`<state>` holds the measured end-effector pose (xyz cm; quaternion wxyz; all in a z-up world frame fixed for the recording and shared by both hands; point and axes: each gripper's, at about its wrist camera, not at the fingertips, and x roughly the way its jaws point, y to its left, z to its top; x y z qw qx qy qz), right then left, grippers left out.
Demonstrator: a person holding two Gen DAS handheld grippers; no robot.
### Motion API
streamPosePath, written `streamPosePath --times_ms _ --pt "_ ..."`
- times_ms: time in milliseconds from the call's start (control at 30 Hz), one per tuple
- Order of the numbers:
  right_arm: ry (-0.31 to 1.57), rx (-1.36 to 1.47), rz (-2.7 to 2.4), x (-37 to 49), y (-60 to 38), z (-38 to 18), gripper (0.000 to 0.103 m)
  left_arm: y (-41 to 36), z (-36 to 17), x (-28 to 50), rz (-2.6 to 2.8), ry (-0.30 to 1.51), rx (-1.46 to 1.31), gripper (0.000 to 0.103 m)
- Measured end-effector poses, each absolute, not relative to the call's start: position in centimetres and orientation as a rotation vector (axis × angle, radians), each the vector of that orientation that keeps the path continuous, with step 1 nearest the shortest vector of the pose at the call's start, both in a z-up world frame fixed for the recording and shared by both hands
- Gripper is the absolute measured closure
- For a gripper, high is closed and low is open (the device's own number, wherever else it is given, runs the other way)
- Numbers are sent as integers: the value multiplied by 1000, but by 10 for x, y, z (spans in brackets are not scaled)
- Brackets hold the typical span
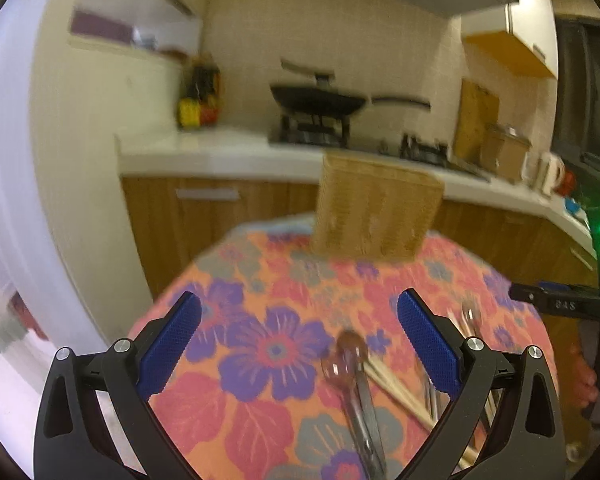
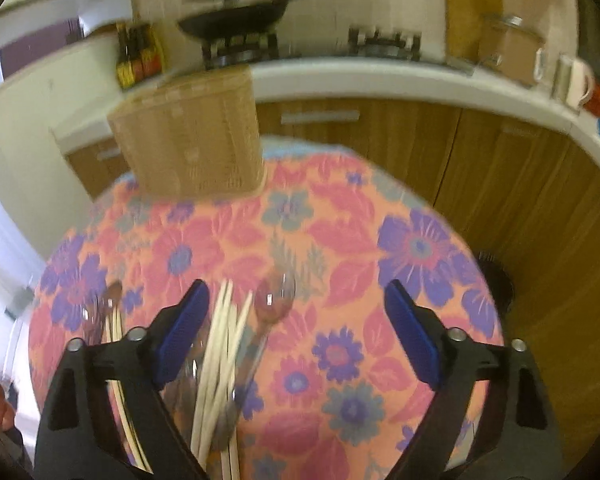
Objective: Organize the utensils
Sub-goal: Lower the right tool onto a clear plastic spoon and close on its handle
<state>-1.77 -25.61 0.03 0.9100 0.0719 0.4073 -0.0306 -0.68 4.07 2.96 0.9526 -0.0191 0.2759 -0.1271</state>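
Observation:
A round table under a floral cloth carries loose utensils. In the left wrist view a brown spoon, pale chopsticks and a fork lie near the right finger. My left gripper hovers open above the cloth, holding nothing. In the right wrist view my right gripper is open over a bundle of chopsticks and a spoon, the pads clear of them. Another spoon lies further left. A tan slatted utensil holder stands upright at the table's far edge.
Behind the table runs a white counter with wooden cabinets, a stove with a black pan, bottles and a kettle. The right gripper's body shows at the right edge. A dark round object sits on the floor.

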Motion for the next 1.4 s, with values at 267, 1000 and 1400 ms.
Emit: streamPosePath --times_ms 267,1000,1400 --pt "1132 266 51 7 -260 -49 68 40 -24 37 -510 1025 -160 20" --pt "1173 59 28 24 -221 -55 94 -3 -59 54 -466 1151 2 96" --pt "1189 60 12 23 -248 -58 93 26 -54 65 -413 1124 23 83"
